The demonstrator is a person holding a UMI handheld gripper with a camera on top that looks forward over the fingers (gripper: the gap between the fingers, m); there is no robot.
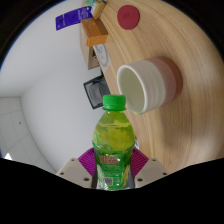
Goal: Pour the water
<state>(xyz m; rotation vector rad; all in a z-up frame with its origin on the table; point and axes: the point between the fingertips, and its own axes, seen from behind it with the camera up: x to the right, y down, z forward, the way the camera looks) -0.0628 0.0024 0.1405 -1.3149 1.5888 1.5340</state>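
Observation:
A green plastic bottle [113, 138] with a green cap and a red-and-green label stands upright between my gripper's [112, 162] two fingers. Both purple pads [87, 159] press against its sides, so the gripper is shut on it. The view is tilted, and the bottle is held off the wooden table [150, 40]. Just beyond the cap, on the table, sits a white cup [146, 83] with a thick rim, its mouth facing the bottle. I cannot see inside the cup.
Farther along the table lie a red round lid [129, 16], an orange-and-white box [96, 33] and a purple packet [72, 19]. A dark flat object [96, 87] rests at the table's edge. White floor or wall fills the space beside the table.

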